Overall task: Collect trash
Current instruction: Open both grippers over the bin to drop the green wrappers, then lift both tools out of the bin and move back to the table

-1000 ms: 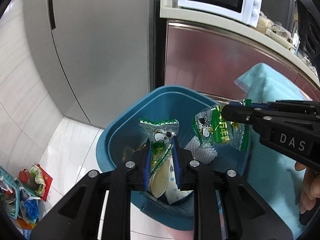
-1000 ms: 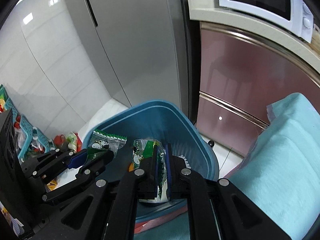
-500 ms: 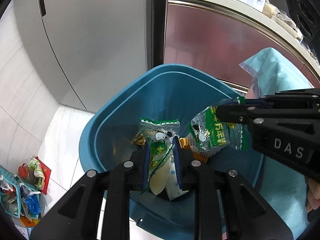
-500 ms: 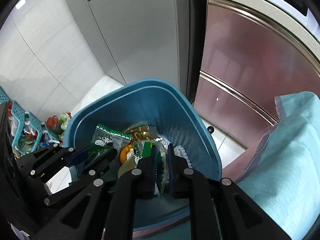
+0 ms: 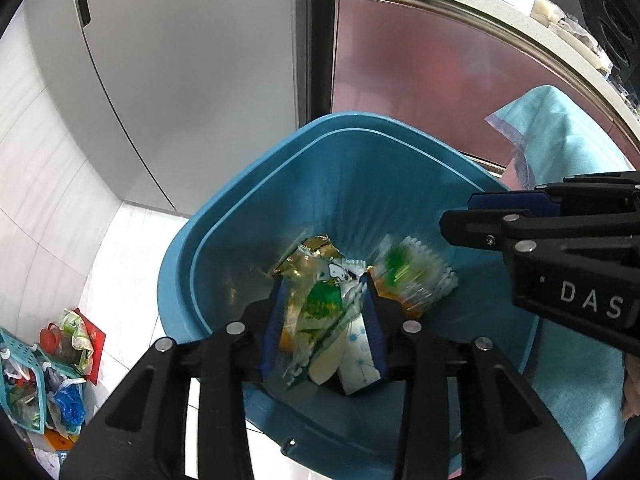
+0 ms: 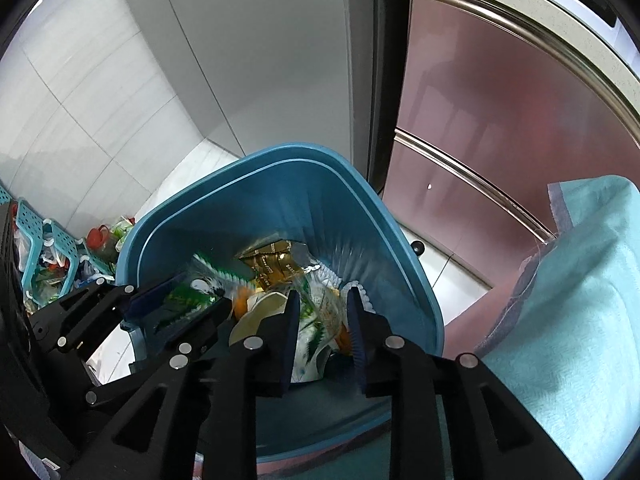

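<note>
My left hand-held gripper (image 5: 324, 320) hangs over the blue bin (image 5: 248, 208), jaws spread wide; the green wrapper (image 5: 320, 304) between them looks loose and blurred, apparently dropping. My right hand-held gripper (image 6: 322, 328), at 3 o'clock from the left, is likewise spread, its wrapper (image 5: 412, 276) falling into the bin. Both pieces are as good as delivered. More litter lies on the floor (image 5: 132, 240) at 8 o'clock, beside a teal basket (image 5: 20, 380). Half a second ago both jaws were clamped on their wrappers.
</note>
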Available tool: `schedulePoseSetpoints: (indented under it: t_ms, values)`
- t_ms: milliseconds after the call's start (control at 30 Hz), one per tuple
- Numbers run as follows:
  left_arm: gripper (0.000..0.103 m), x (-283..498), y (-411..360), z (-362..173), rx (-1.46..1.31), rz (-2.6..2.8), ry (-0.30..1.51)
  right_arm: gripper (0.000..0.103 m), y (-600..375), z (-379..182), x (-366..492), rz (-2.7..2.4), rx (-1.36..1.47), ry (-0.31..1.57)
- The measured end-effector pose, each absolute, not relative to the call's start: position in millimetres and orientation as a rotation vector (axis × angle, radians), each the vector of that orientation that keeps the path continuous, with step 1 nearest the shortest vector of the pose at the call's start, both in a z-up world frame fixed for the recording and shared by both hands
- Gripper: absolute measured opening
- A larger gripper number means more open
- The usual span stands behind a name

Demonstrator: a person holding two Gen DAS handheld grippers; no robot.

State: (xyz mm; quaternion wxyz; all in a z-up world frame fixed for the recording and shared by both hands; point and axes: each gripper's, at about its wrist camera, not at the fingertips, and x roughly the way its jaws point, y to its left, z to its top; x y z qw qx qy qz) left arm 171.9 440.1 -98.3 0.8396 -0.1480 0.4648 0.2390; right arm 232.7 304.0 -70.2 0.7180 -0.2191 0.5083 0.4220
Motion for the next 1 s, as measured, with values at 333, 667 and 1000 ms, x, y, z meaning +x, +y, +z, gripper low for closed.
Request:
schedulePoseSetpoints:
  t_ms: [333, 667, 1000]
  values:
    - [0.070, 169, 439, -89, -0.312, 0.517, 0.952, 0.032, 299, -69, 237, 0.932, -0.450, 1.117]
    - [0.078, 156, 433, -68, -0.300, 0.518, 0.906, 0.044, 292, -63, 238, 0.947, -0.391, 1.082]
    - [0.097, 132, 421, -35, -0.239, 0.567, 0.833, 0.077, 273, -41, 230, 0.969, -0.311, 0.949]
